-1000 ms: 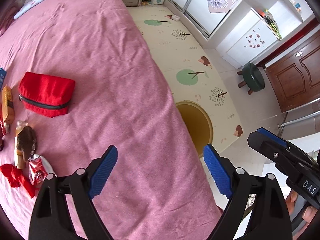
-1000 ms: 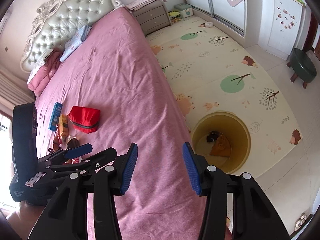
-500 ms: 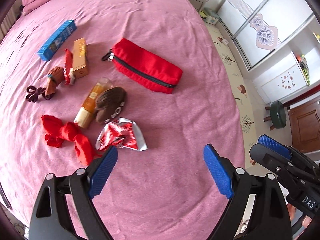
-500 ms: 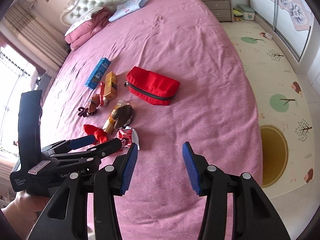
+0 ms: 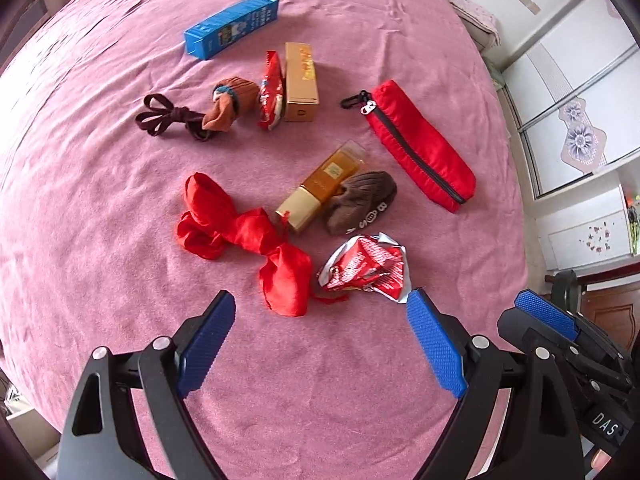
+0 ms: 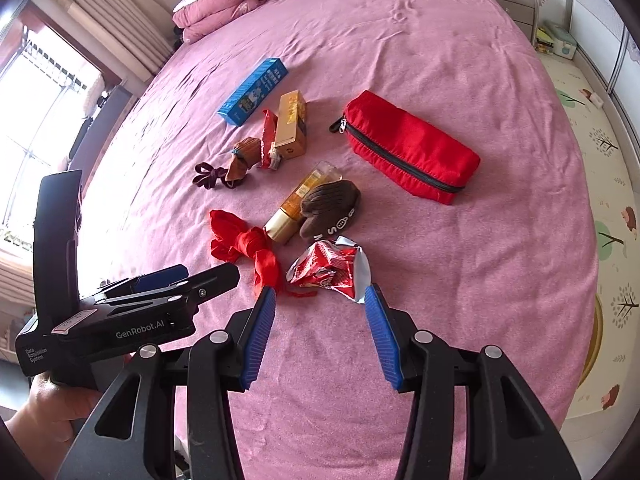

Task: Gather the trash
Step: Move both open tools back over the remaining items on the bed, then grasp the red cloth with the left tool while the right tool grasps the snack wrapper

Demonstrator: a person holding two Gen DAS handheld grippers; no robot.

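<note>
A crumpled red and silver wrapper [image 5: 366, 266] lies on the pink bed [image 5: 100, 200], just ahead of both grippers; it also shows in the right wrist view [image 6: 330, 268]. A second red wrapper [image 5: 271, 94] lies beside a gold box [image 5: 301, 82]. My left gripper [image 5: 320, 342] is open and empty, just short of the crumpled wrapper and a red cloth [image 5: 244, 236]. My right gripper [image 6: 318, 322] is open and empty, its tips just short of the crumpled wrapper.
Also on the bed are a red zip pouch [image 5: 420, 144], a blue box [image 5: 230, 32], an amber bottle [image 5: 322, 186], a brown glove [image 5: 360, 202], a brown sock [image 5: 230, 102] and a dark ribbon [image 5: 160, 118]. The floor mat [image 6: 600, 168] lies to the right.
Both grippers have swung left from the floor and the yellow bin to the bed, and have come close to the crumpled wrapper. Both have stayed open.
</note>
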